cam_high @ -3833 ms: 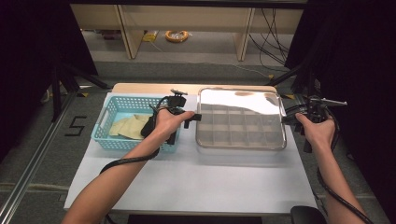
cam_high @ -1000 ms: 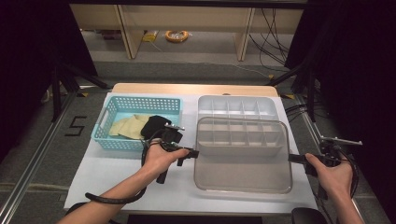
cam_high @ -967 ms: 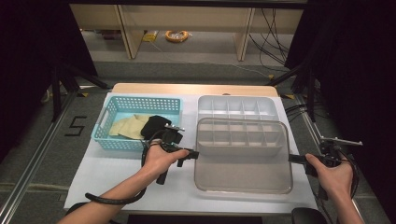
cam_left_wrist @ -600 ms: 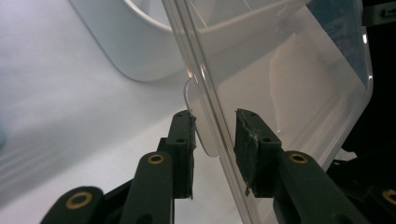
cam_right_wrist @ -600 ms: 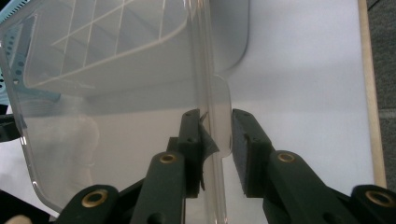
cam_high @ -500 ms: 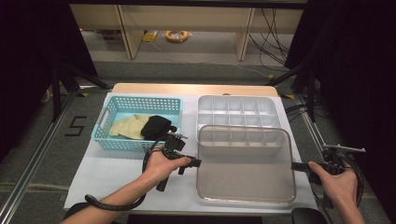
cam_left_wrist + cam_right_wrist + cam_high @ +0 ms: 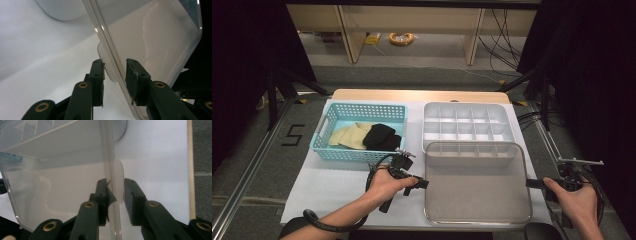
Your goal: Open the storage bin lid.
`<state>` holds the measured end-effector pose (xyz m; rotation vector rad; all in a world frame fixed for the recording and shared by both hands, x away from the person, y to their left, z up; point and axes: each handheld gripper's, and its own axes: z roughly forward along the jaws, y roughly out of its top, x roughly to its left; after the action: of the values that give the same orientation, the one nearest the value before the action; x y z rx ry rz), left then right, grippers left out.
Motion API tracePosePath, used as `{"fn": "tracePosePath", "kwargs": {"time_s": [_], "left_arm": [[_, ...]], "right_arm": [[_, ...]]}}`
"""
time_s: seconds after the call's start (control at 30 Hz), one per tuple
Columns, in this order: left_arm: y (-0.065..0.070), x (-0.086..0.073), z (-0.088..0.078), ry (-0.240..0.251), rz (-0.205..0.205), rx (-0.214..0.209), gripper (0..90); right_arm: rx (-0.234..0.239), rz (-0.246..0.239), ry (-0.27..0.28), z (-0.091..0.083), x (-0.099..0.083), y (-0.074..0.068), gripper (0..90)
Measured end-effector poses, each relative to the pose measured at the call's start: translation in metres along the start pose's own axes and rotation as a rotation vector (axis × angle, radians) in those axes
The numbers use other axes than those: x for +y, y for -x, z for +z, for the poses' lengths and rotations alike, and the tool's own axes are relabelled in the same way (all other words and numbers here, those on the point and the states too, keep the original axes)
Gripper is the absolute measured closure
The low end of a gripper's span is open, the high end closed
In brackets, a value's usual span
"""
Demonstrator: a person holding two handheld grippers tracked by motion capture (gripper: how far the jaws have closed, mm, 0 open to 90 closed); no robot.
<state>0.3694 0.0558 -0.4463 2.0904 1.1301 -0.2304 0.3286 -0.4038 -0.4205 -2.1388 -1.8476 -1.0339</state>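
Between our 2 hands, we are holding a clear plastic lid (image 7: 478,187) over the near part of the white table (image 7: 342,187). Its far edge is overlapping the near row of the compartment box (image 7: 464,125), which is sitting open toward the back of the table.

With the left gripper (image 7: 421,184) we are pinching the lid's left side. In the left gripper view, its jaws are standing partly apart, with the lid's rim and small tab running between the 2 pads (image 7: 98,75); the pads are lying close against the plastic on both sides.

With the right gripper (image 7: 534,183) we are gripping the lid's right side in the same way. In the right gripper view, the rounded tab on the rim is sitting between the pads (image 7: 132,195), and the jaws are likewise about half closed around it.

To the left of the compartment box, a turquoise basket (image 7: 324,131) is resting on the table, holding a beige cloth (image 7: 349,136) and a black cloth (image 7: 381,136) lying side by side and touching.
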Motion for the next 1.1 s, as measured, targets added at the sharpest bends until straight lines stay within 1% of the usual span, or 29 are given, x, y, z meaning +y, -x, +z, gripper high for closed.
{"fn": "tracePosePath", "kwargs": {"time_s": [0.03, 0.07, 0.1, 0.13, 0.17, 0.2, 0.23, 0.27, 0.3, 0.37, 0.43, 0.47, 0.5, 0.53, 0.57, 0.6, 0.67, 0.7, 0.73, 0.77, 0.8, 0.87, 0.9, 0.93, 0.97, 1.0, 1.03, 1.07, 1.1], "left_arm": [[0.000, 0.000, -0.001, -0.012, 0.013, 0.002, 67.7], [-0.001, 0.000, -0.001, -0.022, 0.028, -0.002, 67.7], [0.001, -0.001, 0.000, 0.001, 0.001, -0.010, 67.7], [0.000, -0.002, -0.001, -0.012, 0.006, -0.011, 67.7], [0.001, -0.002, -0.001, -0.012, 0.004, -0.005, 67.8], [0.000, -0.003, -0.002, -0.032, 0.027, -0.003, 68.1], [0.000, -0.003, -0.002, -0.032, 0.027, -0.003, 68.2], [0.001, -0.004, 0.000, -0.014, 0.006, -0.007, 68.2], [0.000, -0.004, 0.000, -0.029, 0.024, -0.004, 68.4], [0.001, -0.006, 0.000, -0.023, 0.008, -0.008, 68.7], [0.002, -0.007, 0.000, -0.027, 0.005, -0.011, 68.7], [0.000, -0.007, -0.001, -0.044, 0.033, -0.014, 68.8], [0.002, -0.008, 0.000, -0.037, 0.018, -0.018, 68.7], [0.003, -0.008, 0.002, -0.028, 0.011, -0.022, 68.8], [0.003, -0.008, 0.002, -0.028, 0.011, -0.022, 68.9], [0.004, -0.009, 0.002, -0.045, 0.027, -0.016, 69.0], [0.005, -0.011, 0.004, -0.034, 0.018, -0.023, 69.1], [0.005, -0.011, 0.004, -0.038, 0.018, -0.022, 69.4], [0.005, -0.012, 0.003, -0.067, 0.047, -0.019, 69.8], [0.005, -0.012, 0.003, -0.067, 0.047, -0.019, 69.9], [0.005, -0.012, 0.003, -0.068, 0.043, -0.022, 69.9], [0.008, -0.013, 0.005, -0.048, 0.011, -0.025, 69.8], [0.008, -0.013, 0.005, -0.047, 0.013, -0.025, 69.9], [0.008, -0.013, 0.005, -0.050, 0.017, -0.025, 69.9], [0.006, -0.013, 0.004, -0.068, 0.049, -0.022, 69.9], [0.008, -0.014, 0.004, -0.065, 0.037, -0.018, 69.9], [0.009, -0.015, 0.005, -0.066, 0.035, -0.027, 69.9], [0.011, -0.016, 0.006, -0.059, 0.019, -0.028, 70.0], [0.011, -0.016, 0.007, -0.060, 0.023, -0.029, 70.0]], "right_arm": [[-0.017, 0.002, 0.005, 0.000, -0.002, 0.000, 74.7], [-0.003, 0.009, 0.003, 0.000, -0.002, 0.000, 74.6], [-0.009, -0.007, -0.004, 0.000, -0.002, 0.001, 74.6], [-0.023, -0.009, -0.006, 0.000, -0.003, 0.002, 74.6], [-0.004, 0.007, -0.009, 0.001, -0.005, 0.002, 74.6], [-0.020, -0.014, -0.022, 0.001, -0.005, 0.003, 74.5], [-0.020, -0.014, -0.022, 0.001, -0.005, 0.003, 74.5], [-0.019, -0.021, -0.018, 0.001, -0.006, 0.004, 74.5], [-0.017, -0.016, -0.025, 0.001, -0.007, 0.003, 74.5], [-0.031, -0.011, -0.012, 0.002, -0.007, 0.002, 74.5], [-0.033, -0.017, -0.046, -0.001, -0.008, 0.002, 74.5], [-0.032, -0.054, -0.047, -0.001, -0.008, 0.004, 74.5], [-0.028, 0.010, -0.059, -0.002, -0.010, 0.000, 74.5], [-0.031, 0.021, -0.060, -0.002, -0.010, 0.000, 74.4], [-0.031, 0.021, -0.060, -0.002, -0.010, 0.000, 74.4], [-0.046, -0.013, -0.078, -0.003, -0.011, 0.003, 74.2], [-0.045, -0.015, -0.076, -0.003, -0.012, 0.004, 74.2], [-0.031, 0.018, -0.070, -0.002, -0.013, 0.003, 74.1], [-0.039, 0.006, -0.086, -0.002, -0.014, 0.004, 74.0], [-0.039, 0.006, -0.086, -0.002, -0.014, 0.004, 74.0], [-0.039, 0.003, -0.084, -0.002, -0.014, 0.004, 73.9], [-0.036, 0.028, -0.089, -0.002, -0.015, 0.004, 73.9], [-0.045, 0.006, -0.091, -0.001, -0.015, 0.005, 73.8], [-0.045, 0.028, -0.112, -0.001, -0.016, 0.004, 73.7], [-0.045, 0.028, -0.112, -0.001, -0.016, 0.004, 73.7], [-0.052, 0.023, -0.117, -0.001, -0.016, 0.005, 73.6], [-0.086, -0.049, -0.112, -0.002, -0.015, 0.008, 73.6], [-0.067, -0.022, -0.132, -0.003, -0.016, 0.007, 73.5], [-0.062, 0.010, -0.138, -0.003, -0.016, 0.005, 73.5]]}}
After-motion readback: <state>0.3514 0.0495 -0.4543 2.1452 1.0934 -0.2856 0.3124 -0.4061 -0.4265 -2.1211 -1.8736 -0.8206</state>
